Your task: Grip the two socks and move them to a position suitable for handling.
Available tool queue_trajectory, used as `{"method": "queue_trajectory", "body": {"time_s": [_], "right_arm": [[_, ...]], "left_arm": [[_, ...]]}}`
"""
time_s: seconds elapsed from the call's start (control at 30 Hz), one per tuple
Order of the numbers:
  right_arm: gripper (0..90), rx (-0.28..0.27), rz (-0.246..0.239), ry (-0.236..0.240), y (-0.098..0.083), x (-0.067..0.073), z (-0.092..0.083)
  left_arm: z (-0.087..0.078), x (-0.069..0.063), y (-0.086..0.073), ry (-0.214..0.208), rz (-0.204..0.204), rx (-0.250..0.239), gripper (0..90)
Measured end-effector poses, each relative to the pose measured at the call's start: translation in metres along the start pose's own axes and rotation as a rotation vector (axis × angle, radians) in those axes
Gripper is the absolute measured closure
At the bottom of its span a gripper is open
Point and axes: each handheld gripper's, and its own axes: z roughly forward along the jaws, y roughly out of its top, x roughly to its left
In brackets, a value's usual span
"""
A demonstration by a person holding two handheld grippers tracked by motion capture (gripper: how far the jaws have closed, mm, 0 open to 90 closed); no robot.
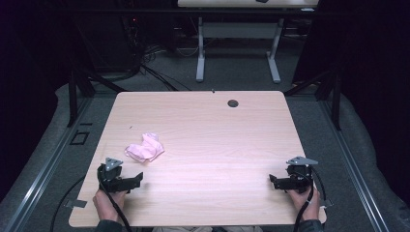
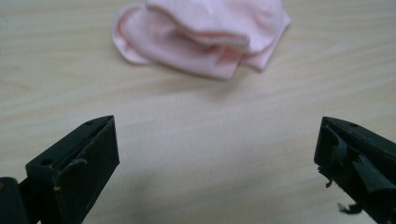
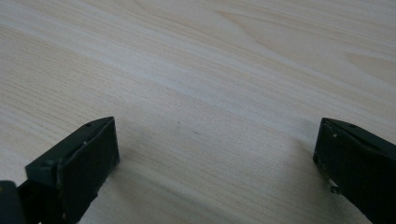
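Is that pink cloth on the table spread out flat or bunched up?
Bunched up. The pink cloth lies in a crumpled heap on the table, and the left gripper view shows its layers folded over each other.

The crumpled cloth [image 1: 144,148] lies on the table [image 1: 217,130], left of frame centre. The left gripper [image 1: 126,183] sits just below it; the right gripper [image 1: 278,182] occupies the lower right, well apart.

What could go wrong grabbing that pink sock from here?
1. The pink sock lies crumpled and folded over itself, so the left gripper, jaws open and short of it, may pinch just one layer.
2. The smooth wooden table might let it slide.
3. The right gripper sits far away, slow to assist.
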Motion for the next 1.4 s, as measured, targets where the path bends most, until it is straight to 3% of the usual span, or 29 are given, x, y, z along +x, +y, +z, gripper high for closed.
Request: {"method": "queue_trajectory", "body": {"time_s": [0.1,0.4,0.6,0.67,0.73,0.83,1.03,1.2,1.4], "right_arm": [[0.0,0.0,0.0,-0.001,0.0,0.0,0.0],[0.0,-0.001,0.001,-0.001,0.0,0.0,0.0],[0.0,0.0,0.001,-0.001,0.0,0.0,0.0],[0.0,-0.001,0.001,-0.001,0.0,0.0,0.0],[0.0,-0.001,0.001,-0.001,0.0,0.0,0.0],[0.0,-0.001,0.001,-0.002,0.0,0.0,0.0],[0.0,-0.001,0.002,-0.003,0.0,0.0,0.0],[0.0,-0.001,0.002,-0.003,0.0,0.0,0.0],[0.0,-0.001,0.003,-0.004,0.0,0.0,0.0]], "left_arm": [[0.002,0.003,0.019,-0.008,-0.031,-0.018,0.0],[0.018,-0.002,0.062,-0.013,-0.036,-0.033,0.0],[0.049,-0.001,0.084,0.01,-0.064,0.027,0.1],[0.054,-0.001,0.085,0.016,-0.068,0.043,0.1],[0.068,0.0,0.086,0.032,-0.083,0.09,2.0],[0.079,-0.001,0.082,0.031,-0.087,0.13,7.7],[0.087,-0.001,0.079,0.029,-0.073,0.164,24.3],[0.087,-0.006,0.075,0.062,-0.023,0.133,36.2],[0.087,-0.01,0.075,0.047,0.0,0.122,51.7]]}}
